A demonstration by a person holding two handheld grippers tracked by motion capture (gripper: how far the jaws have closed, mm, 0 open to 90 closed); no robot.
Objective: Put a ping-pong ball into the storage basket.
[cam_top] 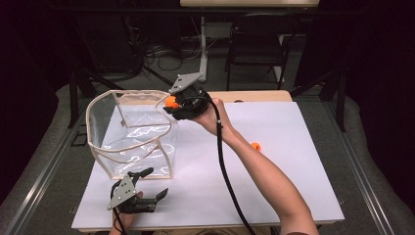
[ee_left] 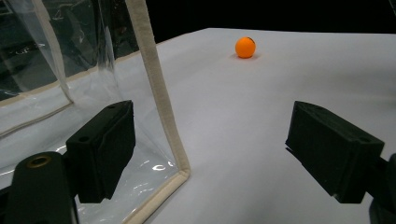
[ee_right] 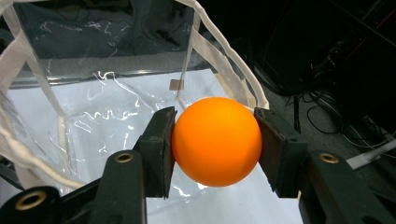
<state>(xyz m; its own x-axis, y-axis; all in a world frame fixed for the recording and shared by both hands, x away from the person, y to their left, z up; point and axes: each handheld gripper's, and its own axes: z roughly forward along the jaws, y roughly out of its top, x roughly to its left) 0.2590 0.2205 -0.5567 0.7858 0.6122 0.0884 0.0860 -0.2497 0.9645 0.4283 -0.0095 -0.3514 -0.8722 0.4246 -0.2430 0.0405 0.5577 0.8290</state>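
An orange ball (ee_right: pixel 216 141) is held between the right gripper (cam_top: pixel 172 104)'s fingers over the bag (cam_top: pixel 128 131) rim, for dropping in; the left gripper (ee_left: pixel 224 154)'s fingers are spread wide beside the bag's corner.

Two orange balls (cam_top: pixel 171 102) (cam_top: pixel 256 146), one clear bag (cam_top: pixel 131 132), two grippers (cam_top: pixel 177 106) (cam_top: pixel 155 184), perhaps one chair (cam_top: pixel 257 41) behind.

The bag (cam_top: pixel 131 132) is standing on the table's (cam_top: pixel 274 181) left half. 1 ball (cam_top: pixel 171 102) is hanging at the bag's far right rim; another ball (cam_top: pixel 256 146) is lying on the table, well to the bag's right.
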